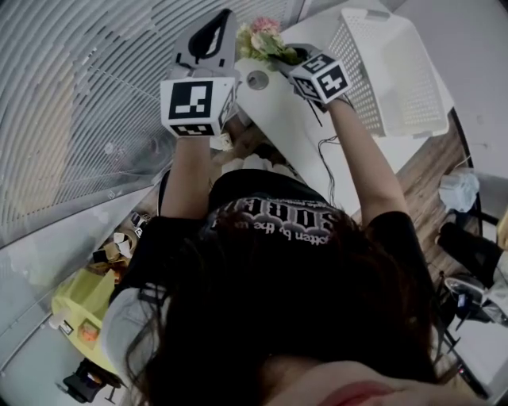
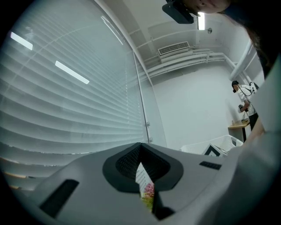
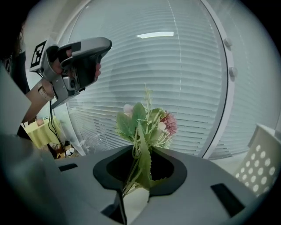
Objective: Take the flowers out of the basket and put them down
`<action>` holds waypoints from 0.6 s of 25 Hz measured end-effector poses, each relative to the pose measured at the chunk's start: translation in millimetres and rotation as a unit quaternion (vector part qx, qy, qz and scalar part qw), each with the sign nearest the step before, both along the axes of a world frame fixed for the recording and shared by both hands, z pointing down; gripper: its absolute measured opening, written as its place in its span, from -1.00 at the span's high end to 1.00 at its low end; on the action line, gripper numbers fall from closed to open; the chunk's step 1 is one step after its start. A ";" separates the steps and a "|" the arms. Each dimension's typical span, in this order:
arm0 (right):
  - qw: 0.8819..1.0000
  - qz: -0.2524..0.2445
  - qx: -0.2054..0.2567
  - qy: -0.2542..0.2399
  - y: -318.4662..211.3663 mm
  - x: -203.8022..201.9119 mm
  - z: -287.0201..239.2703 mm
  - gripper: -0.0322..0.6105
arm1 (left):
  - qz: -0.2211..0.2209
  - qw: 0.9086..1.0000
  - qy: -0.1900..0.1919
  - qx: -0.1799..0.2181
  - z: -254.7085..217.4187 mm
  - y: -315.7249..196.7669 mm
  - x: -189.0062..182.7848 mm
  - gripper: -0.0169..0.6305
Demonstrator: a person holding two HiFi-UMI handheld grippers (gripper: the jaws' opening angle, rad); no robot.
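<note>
one small bunch of flowers (image 1: 263, 38) is the whole load here, and it is already out of the basket (image 1: 397, 71). in the head view it sits at 12 o'clock, over the far edge of the white table (image 1: 290, 127), with the basket well apart at its 3 o'clock. it looks like an artificial bunch, so it should be very light, with thin stems that bend easily and soft leaves and petals that crush or catch. the sensible place to take it is low on the gathered stems, under the leaves, and this is where the right gripper (image 1: 284, 57) has it. in the right gripper view the jaws are closed to a narrow gap on the green stems and one long leaf. the heads stand upright above them, in front of the window blinds (image 3: 184, 79). a light grip is enough; a hard one would only flatten the stems. no view shows whether the stem ends touch the table.

the right forearm reaches forward toward 12 o'clock, and the wrist turns the gripper toward 11 o'clock. the left forearm is raised beside it, at 9 o'clock of the flowers. the left gripper (image 1: 221, 24) points up and away. its jaws are all but together, with only a thin slit between, and it holds nothing.
</note>
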State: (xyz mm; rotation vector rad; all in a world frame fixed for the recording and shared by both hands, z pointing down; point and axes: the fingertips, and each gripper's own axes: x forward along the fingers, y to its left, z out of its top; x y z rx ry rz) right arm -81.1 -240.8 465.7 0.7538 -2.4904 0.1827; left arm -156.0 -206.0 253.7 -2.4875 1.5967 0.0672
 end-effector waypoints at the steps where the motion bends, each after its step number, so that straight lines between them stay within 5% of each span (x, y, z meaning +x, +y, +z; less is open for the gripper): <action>1: 1.000 0.002 -0.002 -0.001 -0.4 0.3 6.7 0.56 | -0.002 1.000 0.000 0.000 1.4 -1.3 -1.3 0.94; 15: 0.999 0.005 -0.035 -0.012 6.3 -2.8 68.0 0.49 | -0.011 1.000 -0.003 -0.012 12.4 -11.3 -5.9 0.94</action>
